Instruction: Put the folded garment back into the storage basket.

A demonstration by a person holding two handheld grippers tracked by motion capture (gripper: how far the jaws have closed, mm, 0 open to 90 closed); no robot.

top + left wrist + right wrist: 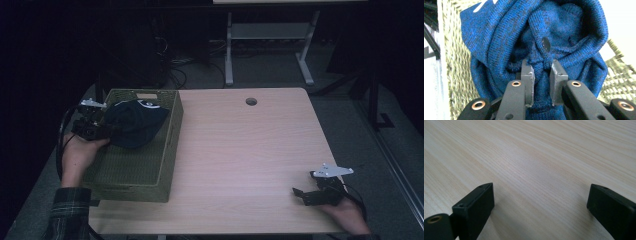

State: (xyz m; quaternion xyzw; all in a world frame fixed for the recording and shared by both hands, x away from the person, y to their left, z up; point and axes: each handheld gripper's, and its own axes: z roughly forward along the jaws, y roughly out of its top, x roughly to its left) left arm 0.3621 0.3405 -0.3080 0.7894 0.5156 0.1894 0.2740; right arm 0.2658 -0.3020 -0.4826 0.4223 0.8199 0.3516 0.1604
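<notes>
At table's (pixel 240 150) left edge, left gripper (pixel 541 75) pinches blue knit sweater (pixel 564 32) over green woven basket (pixel 150 175), garment bunched straight ahead; right gripper (pixel 306 194) gapes empty near right front corner

basket (pixel 150 175): its far inside hidden under the blue knit garment (pixel 134 122)
garment, left gripper view (pixel 564 32): top and bottom cut off by the edges
left gripper (pixel 102 129): tips lost in dark cloth
person's forearms: cut off at the bottom edge
</notes>
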